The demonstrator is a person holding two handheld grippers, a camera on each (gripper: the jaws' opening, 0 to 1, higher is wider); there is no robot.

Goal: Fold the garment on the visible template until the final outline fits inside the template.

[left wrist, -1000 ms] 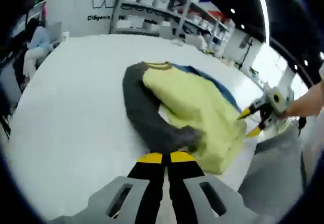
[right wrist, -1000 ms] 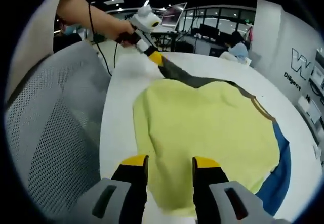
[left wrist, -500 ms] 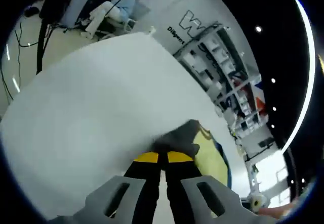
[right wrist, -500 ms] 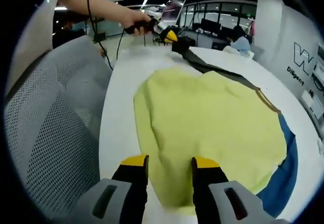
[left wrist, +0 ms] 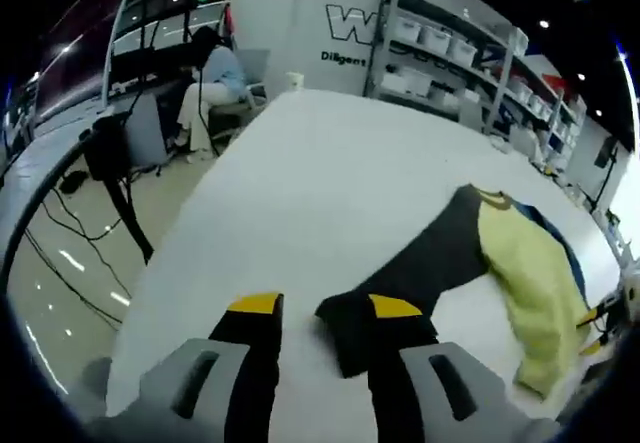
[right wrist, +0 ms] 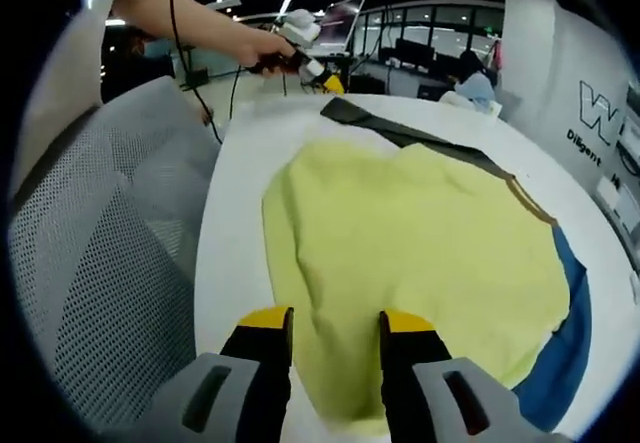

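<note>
A yellow garment [right wrist: 420, 243] with a dark grey sleeve [left wrist: 430, 263] lies on the white table [left wrist: 330, 163], over a blue template [right wrist: 572, 333] that peeks out at its far side. In the left gripper view my left gripper [left wrist: 322, 308] stands open. The sleeve's cuff lies flat on the table beside the right jaw, and the sleeve runs straight out from the yellow body [left wrist: 530, 283]. My right gripper [right wrist: 335, 320] is open, its jaws over the near edge of the yellow cloth. The left gripper [right wrist: 328, 83] also shows at the far end of the sleeve [right wrist: 400, 131].
A grey mesh chair [right wrist: 100, 263] stands close to the table's edge on the left of the right gripper view. A person's hand [right wrist: 262, 48] holds the far gripper. Shelves with boxes [left wrist: 450, 48] and a seated person [left wrist: 215, 73] are beyond the table. Cables and a dark chair [left wrist: 110, 148] are on the floor.
My left gripper, shut on the sleeve's cuff before, has drawn the sleeve out away from the body and opened. The sleeve now lies straight on the table. The right gripper has stayed put.
</note>
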